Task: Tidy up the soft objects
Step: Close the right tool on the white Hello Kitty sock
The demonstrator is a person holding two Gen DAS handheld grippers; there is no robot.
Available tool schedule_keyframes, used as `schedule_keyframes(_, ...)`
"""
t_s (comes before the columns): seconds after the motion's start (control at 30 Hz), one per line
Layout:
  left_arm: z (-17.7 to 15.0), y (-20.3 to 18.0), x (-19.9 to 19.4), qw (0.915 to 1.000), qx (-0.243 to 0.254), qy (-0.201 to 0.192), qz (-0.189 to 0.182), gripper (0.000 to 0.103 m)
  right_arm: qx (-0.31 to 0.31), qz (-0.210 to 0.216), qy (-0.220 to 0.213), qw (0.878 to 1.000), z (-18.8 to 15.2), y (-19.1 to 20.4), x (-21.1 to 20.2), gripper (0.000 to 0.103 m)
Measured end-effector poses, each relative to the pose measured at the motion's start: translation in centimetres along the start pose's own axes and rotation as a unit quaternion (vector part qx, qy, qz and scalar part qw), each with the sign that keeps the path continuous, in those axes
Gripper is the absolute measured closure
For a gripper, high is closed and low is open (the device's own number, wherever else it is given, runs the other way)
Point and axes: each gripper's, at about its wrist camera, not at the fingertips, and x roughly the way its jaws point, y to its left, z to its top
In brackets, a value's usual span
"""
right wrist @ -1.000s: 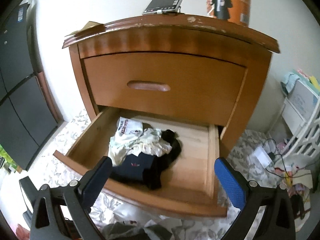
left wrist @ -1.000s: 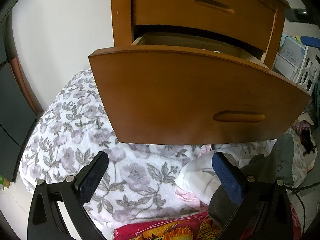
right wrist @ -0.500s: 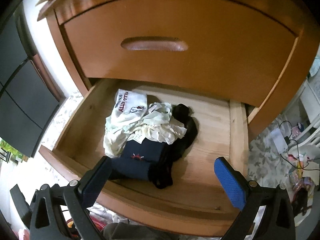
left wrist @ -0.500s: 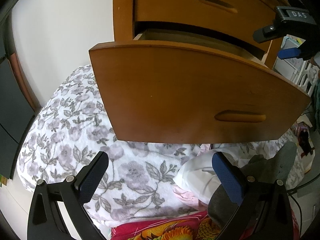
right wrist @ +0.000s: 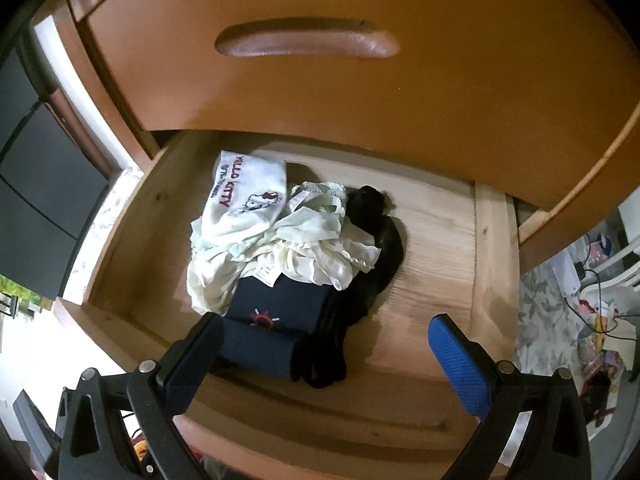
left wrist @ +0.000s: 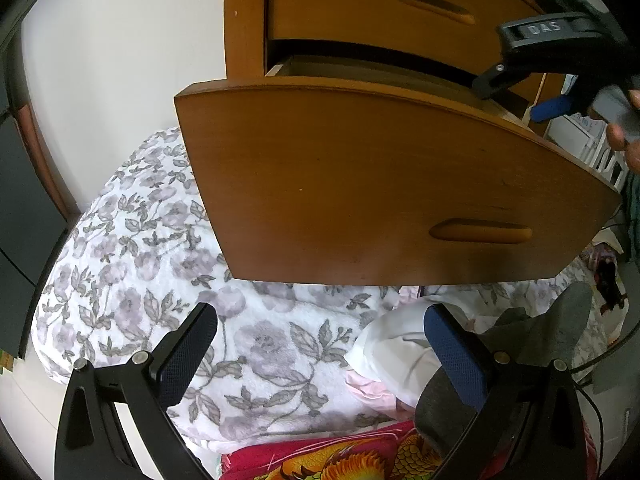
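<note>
From my left claw (left wrist: 320,344), spread wide and empty, I look up at the pulled-out drawer front (left wrist: 384,192); a grey sock (left wrist: 544,332) lies against my right finger on the floral blanket (left wrist: 160,272).

From my right claw (right wrist: 324,348), also spread and empty, the clothes pile (right wrist: 296,248) sits in the open drawer (right wrist: 432,248) just ahead, the navy garment (right wrist: 272,320) beside my left finger.

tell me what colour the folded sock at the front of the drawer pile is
Navy folded sock with a small red mark, clearest in the right wrist view.
</note>
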Motion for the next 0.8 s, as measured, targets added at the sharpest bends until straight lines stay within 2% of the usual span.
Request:
schedule_keyframes(0.27, 0.0, 0.2, 0.1, 1.0000, -0.006, 0.003, -0.005, 0.000, 0.002, -0.006, 0.006, 1.000, 2.4, 0.9, 1.4, 0.004)
schedule_keyframes(0.53, 0.0, 0.4, 0.1, 0.9999, -0.011, 0.006, -0.010, 0.000, -0.083, -0.013, 0.005, 0.996, 5.3, 6.7, 2.8, 0.015)
schedule_keyframes(0.8, 0.1, 0.6, 0.2, 0.9997, -0.017, 0.009, -0.015, 0.000, -0.158, -0.043, 0.021, 0.986, 6.0, 9.9, 5.1, 0.020)
